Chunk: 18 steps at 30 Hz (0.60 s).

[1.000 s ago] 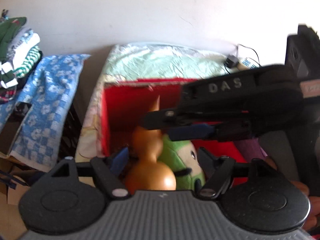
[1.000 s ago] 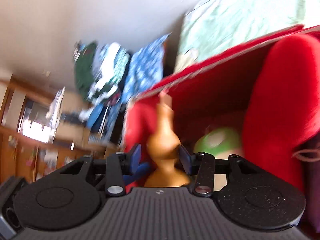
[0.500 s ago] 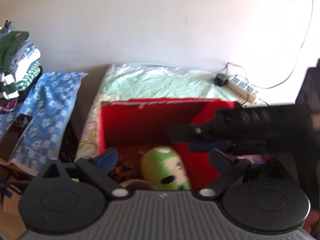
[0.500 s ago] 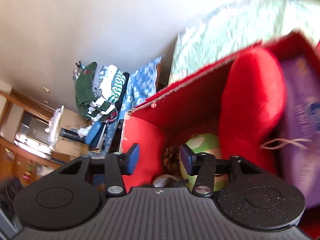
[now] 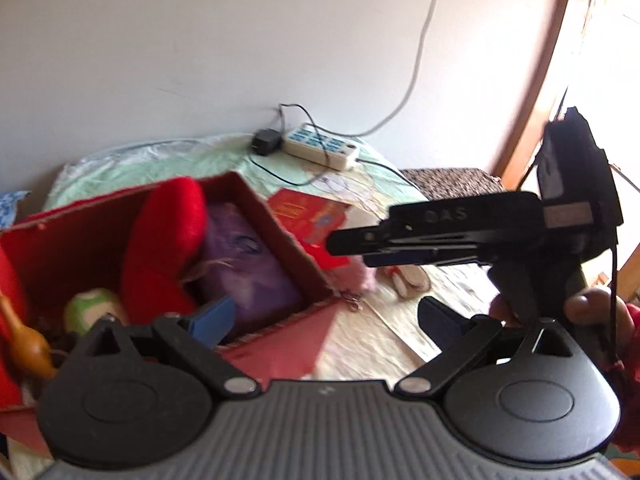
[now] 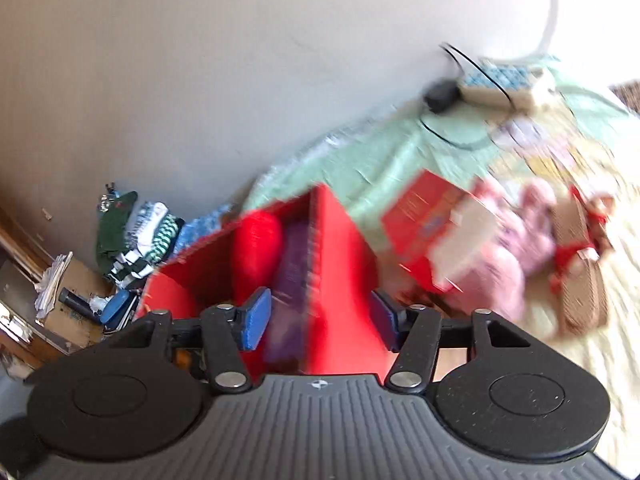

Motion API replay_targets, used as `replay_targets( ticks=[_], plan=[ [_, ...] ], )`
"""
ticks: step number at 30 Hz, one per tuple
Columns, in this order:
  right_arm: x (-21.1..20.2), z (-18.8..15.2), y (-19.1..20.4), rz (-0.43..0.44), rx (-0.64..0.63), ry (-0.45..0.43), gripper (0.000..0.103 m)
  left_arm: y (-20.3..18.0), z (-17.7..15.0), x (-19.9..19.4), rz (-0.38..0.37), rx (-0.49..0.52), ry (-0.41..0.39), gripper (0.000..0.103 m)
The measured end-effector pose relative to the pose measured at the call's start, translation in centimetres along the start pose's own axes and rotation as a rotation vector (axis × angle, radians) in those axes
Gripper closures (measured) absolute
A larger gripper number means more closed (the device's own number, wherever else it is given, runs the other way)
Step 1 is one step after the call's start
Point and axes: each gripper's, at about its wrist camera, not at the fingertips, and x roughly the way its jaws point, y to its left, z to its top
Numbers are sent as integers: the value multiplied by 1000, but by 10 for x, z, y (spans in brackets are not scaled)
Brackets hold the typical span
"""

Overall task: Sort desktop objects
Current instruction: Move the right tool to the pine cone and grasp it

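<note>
A red box on the bed holds a red plush, a purple bag, a green-capped toy and an orange gourd at its left end. My left gripper is open and empty above the box's right corner. My right gripper is open and empty over the box's right wall; it shows from the side in the left wrist view. On the bed to the right lie a red packet, a pink plush and a brown-and-red toy.
A white power strip with a black plug lies by the wall at the back of the bed. Folded clothes and a cluttered box stand to the left of the bed. A window frame is at the right.
My right gripper let go of the gourd, which now lies in the box's left end, and opened wider. Both grippers swung right toward the box's right side and the loose items.
</note>
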Motion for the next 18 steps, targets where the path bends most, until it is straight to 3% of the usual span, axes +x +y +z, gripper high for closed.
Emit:
replay_targets(
  ticks=[3, 10, 15, 17, 18],
  plan=[
    [4, 0, -29, 15, 51, 57, 48, -34, -10, 24, 2, 45, 47, 7],
    [9, 1, -59, 61, 37, 162, 46, -79, -33, 69, 107, 75, 135, 9],
    [27, 3, -73, 92, 65, 233, 45, -86, -39, 91, 242, 78, 132, 10],
    [35, 4, -73, 114, 67, 258, 45, -88, -38, 98, 264, 75, 123, 9],
    [39, 5, -71, 119, 57, 270, 44, -89, -38, 102, 275, 75, 121, 14]
  ],
)
